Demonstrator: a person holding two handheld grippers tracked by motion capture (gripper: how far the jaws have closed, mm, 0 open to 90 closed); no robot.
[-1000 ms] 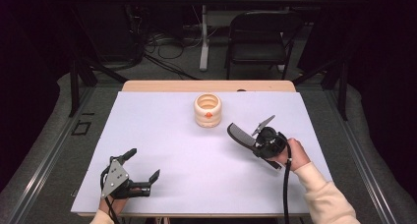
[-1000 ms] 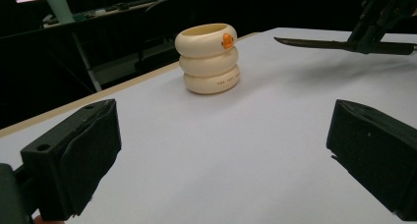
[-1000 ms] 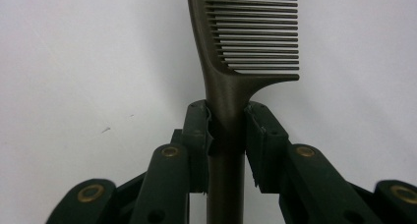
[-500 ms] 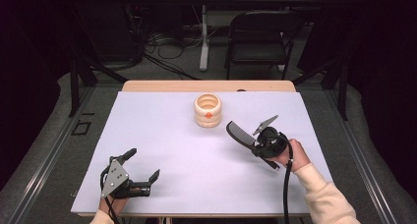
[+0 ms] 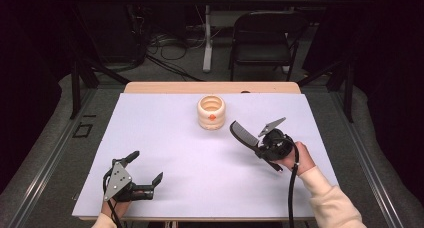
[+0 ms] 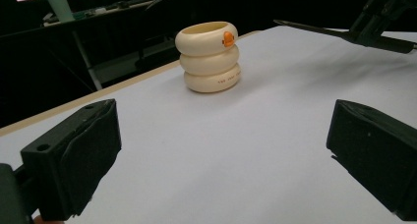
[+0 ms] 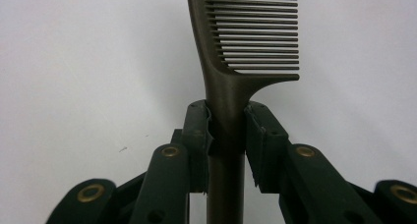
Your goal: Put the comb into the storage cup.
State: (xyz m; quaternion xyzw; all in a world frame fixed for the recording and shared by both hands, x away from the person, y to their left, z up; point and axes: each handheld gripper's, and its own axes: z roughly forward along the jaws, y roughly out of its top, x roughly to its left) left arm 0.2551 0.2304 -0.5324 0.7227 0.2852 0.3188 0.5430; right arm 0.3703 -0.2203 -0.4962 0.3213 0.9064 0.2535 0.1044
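Over the last second your right gripper (image 5: pixel 262 138) has shifted only slightly, drifting a little nearer you with the dark comb (image 5: pixel 243 135) pinched by its handle. The cream ringed holder (image 5: pixel 211 112) stands upright where it was, near the far middle of the white table (image 5: pixel 165 133), with the comb's toothed end lifted near its right side, apart from it. Likely you are lining the comb up to drop it into the holder.

Your left gripper (image 5: pixel 137 174) rests at the near left corner, jaws spread wide and empty.

The right gripper view confirms the clamp: both pads press the comb's (image 7: pixel 231 62) handle just below the teeth. The left gripper view shows the holder's (image 6: pixel 209 57) open top and orange mark; whether anything sits inside is hard to tell.
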